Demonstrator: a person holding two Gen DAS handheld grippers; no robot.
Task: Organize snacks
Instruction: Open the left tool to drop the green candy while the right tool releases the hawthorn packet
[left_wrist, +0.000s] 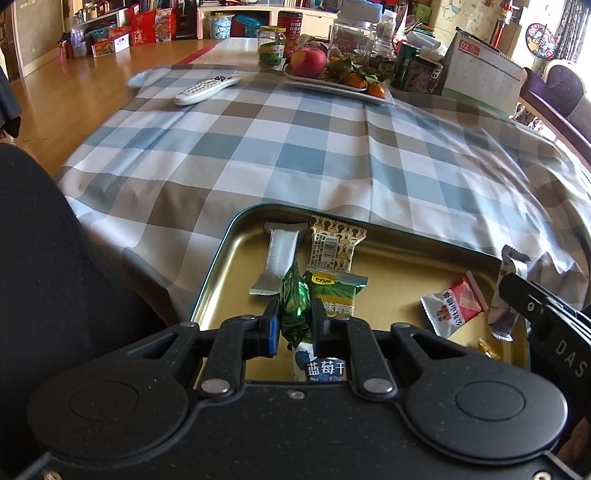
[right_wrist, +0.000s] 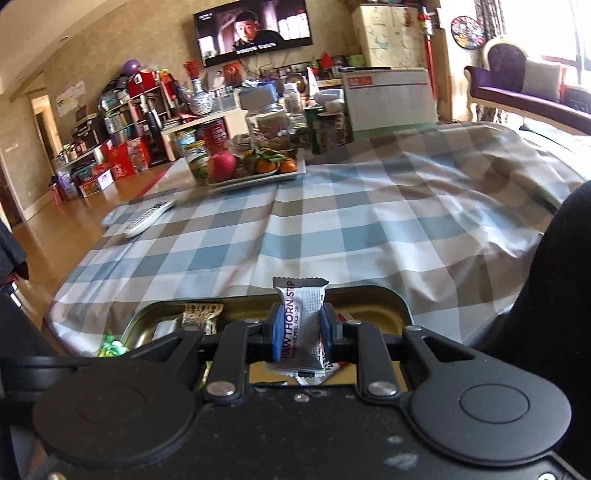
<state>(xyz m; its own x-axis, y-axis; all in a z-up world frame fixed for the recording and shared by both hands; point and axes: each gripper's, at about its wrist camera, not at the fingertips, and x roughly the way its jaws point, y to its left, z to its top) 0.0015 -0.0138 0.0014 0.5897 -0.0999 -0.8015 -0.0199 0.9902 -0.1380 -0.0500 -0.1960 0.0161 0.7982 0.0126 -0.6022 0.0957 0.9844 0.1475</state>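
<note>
Left wrist view: left gripper (left_wrist: 294, 320) clamped on a green foil candy (left_wrist: 293, 301), held upright between the blue pads, over the near end of the gold tin tray (left_wrist: 218, 280). In the tray — a silver bar wrapper (left_wrist: 277, 258) at 11 o'clock from the candy, a beige mushroom-print packet (left_wrist: 334, 245) at 12, a green-and-yellow packet (left_wrist: 338, 295) just beside it at 3, a red-and-white sachet (left_wrist: 452, 304) farther out at 3, a blue-and-white packet (left_wrist: 321, 363) under the jaws. Checked tablecloth (left_wrist: 295, 147) beneath; remote control (left_wrist: 207, 88) at 11 o'clock, fruit plate (left_wrist: 338, 79) at 12. Right wrist view: right gripper (right_wrist: 300, 334) closed on a silver hawthorn strip packet (right_wrist: 301, 325) standing on end above the tray's right half — tray rim (right_wrist: 397, 301) at 2 o'clock from it.
</note>
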